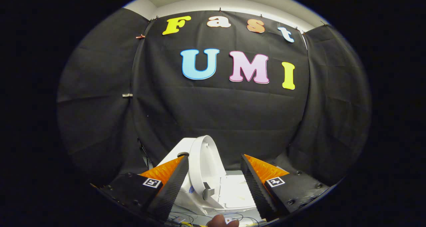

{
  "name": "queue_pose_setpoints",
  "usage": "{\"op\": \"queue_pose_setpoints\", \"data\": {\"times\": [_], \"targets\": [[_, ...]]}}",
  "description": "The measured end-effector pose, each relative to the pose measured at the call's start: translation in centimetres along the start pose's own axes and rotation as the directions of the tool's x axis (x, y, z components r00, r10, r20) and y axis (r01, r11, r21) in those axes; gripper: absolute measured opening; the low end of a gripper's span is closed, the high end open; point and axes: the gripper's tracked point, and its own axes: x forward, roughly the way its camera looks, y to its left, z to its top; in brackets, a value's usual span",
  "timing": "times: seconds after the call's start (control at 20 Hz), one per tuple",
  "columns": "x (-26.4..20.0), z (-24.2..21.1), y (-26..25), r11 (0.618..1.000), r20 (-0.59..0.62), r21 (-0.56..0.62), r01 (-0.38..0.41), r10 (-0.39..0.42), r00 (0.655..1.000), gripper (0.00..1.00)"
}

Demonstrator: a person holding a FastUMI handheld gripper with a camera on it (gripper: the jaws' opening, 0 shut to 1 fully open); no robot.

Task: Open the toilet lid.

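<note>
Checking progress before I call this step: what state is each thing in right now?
toilet lid: raised, standing about upright between the fingers, not gripped.
toilet: open on top, just ahead of the fingers.
gripper: open, fingers spread either side of the lid, pressing on nothing.
hand: low, near the cables under the gripper.

Walls: you face black cloth (213,113) hung in creased panels, one ahead and one angled in on each side.
Fastenings: small clips (140,36) pin the cloth along its top edge and at the left seam.
Ceiling: a pale band (213,2) above the cloth, brightly lit.
Floor: thin cables (186,218) lie loose below you.
</note>
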Motion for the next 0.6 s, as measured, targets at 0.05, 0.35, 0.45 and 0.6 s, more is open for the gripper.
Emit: {"op": "queue_pose_setpoints", "data": {"times": [0.05, 0.35, 0.45, 0.6], "targets": [[-0.5, 1.0, -0.7, 1.000, 0.013, -0.006, 0.008, -0.008, 1.000, 0.98], [-3.4, 6.2, -4.4, 1.000, 0.082, -0.010, 0.023, -0.022, 0.996, 0.98], [-4.5, 7.4, -5.9, 0.999, 0.099, -0.005, 0.031, -0.031, 0.995, 0.98], [-6.2, 8.9, -8.0, 0.999, 0.126, 0.002, 0.040, -0.040, 0.991, 0.98]]}}
